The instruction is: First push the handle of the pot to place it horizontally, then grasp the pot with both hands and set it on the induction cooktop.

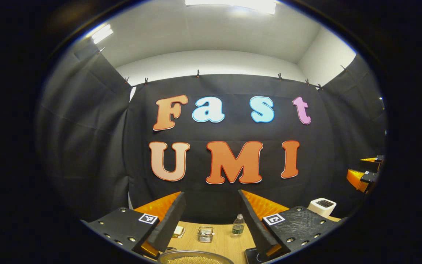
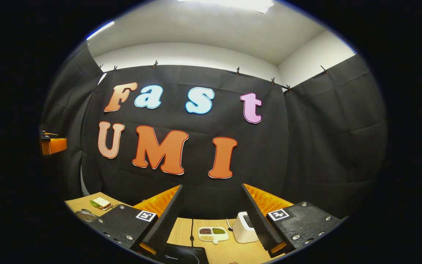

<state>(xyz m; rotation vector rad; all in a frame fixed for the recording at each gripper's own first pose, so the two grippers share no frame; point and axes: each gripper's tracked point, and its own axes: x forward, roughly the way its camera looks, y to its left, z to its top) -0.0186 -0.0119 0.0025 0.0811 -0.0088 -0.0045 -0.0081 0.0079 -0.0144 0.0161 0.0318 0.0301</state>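
Note:
The pot (image 1: pixel 195 257) shows as a metal rim at the bottom of the left gripper view, holding yellowish grains; its handle is hidden. My left gripper (image 1: pixel 211 196) stands open above and behind it, with nothing between the fingers. A corner of the black induction cooktop (image 1: pixel 255 255) lies just right of the pot. In the right gripper view the cooktop (image 2: pixel 181 255) sits below my open, empty right gripper (image 2: pixel 212 187). A curved metal edge (image 2: pixel 83 215) at the left may be the pot. Each gripper also appears at the edge of the other's view, the right gripper (image 1: pixel 365 175) and the left gripper (image 2: pixel 52 145).
On the wooden table (image 1: pixel 225 244) stand a water bottle (image 1: pixel 237 224), a small glass box (image 1: pixel 205 234) and a white appliance (image 1: pixel 322 207). The right gripper view shows a divided dish of beans (image 2: pixel 213 234), the white appliance (image 2: pixel 241 227), a cable and a sandwich (image 2: pixel 101 202).

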